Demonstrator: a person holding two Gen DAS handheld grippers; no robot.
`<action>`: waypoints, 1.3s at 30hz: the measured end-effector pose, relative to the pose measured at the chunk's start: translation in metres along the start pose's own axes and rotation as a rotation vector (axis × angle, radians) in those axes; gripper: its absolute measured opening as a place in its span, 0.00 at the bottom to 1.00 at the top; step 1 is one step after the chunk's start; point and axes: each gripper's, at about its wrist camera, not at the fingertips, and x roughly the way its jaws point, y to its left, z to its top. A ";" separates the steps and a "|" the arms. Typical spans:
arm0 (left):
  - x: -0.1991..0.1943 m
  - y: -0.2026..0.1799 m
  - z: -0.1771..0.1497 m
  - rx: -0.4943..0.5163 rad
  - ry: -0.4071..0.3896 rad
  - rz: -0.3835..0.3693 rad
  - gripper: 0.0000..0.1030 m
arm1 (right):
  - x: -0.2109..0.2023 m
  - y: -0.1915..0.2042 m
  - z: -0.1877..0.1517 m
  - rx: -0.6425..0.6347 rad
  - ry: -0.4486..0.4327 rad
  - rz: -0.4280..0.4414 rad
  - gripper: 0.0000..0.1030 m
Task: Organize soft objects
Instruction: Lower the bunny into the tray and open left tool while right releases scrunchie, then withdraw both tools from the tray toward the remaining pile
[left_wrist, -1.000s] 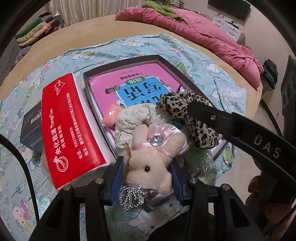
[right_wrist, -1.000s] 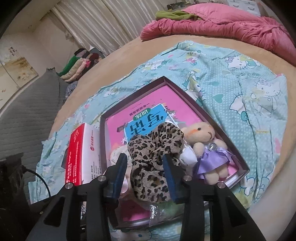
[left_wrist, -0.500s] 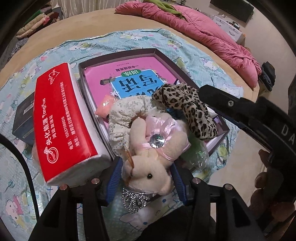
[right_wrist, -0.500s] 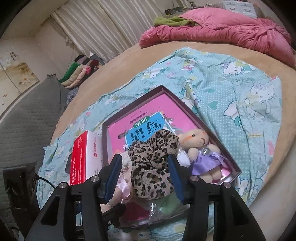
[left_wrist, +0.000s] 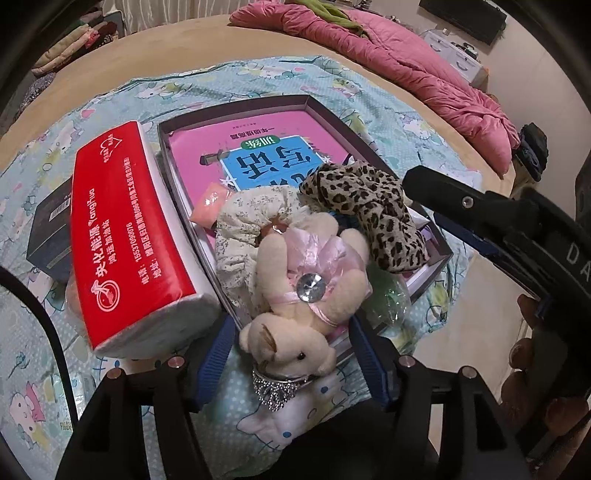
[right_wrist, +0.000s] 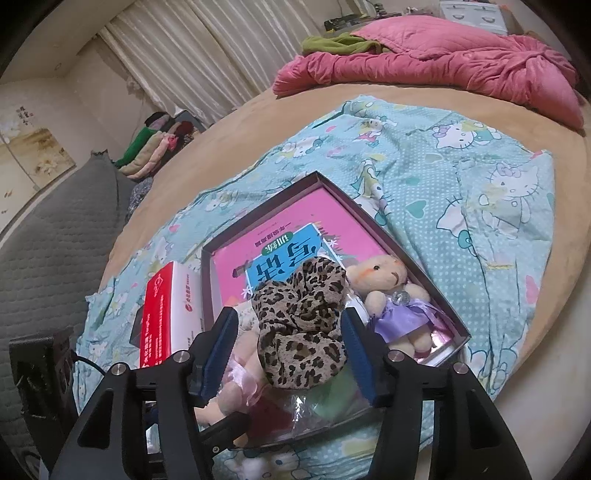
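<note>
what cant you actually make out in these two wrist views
- Left wrist view: the purple-dressed bear is hidden behind the leopard scrunchie and the right gripper.
- Right wrist view: the pink-dressed bear is mostly hidden by the blue finger pad.
- Both views: the pink book title is partly covered.

The left gripper (left_wrist: 291, 363) points steeply down, its jaws opening; its blue pads (left_wrist: 216, 354) stand clear on either side of a plush bear (left_wrist: 295, 317) that lies between them. The right gripper (right_wrist: 291, 349) slants down less steeply, jaws also opening, with a leopard scrunchie (right_wrist: 301, 328) between the pads (right_wrist: 221, 343) and a gap showing on each side. In the left wrist view the right gripper reaches in from the right edge, and the fingers (left_wrist: 526, 360) of the hand holding it curl round its handle.
</note>
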 end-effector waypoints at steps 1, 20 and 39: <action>-0.001 0.000 0.000 -0.003 0.000 -0.002 0.64 | -0.001 0.000 0.000 -0.002 -0.002 -0.002 0.61; -0.036 0.005 -0.006 -0.012 -0.074 0.026 0.78 | -0.022 0.008 0.000 -0.009 -0.041 -0.030 0.70; -0.088 0.021 -0.024 -0.040 -0.177 0.108 0.85 | -0.042 0.041 -0.006 -0.107 -0.056 -0.042 0.75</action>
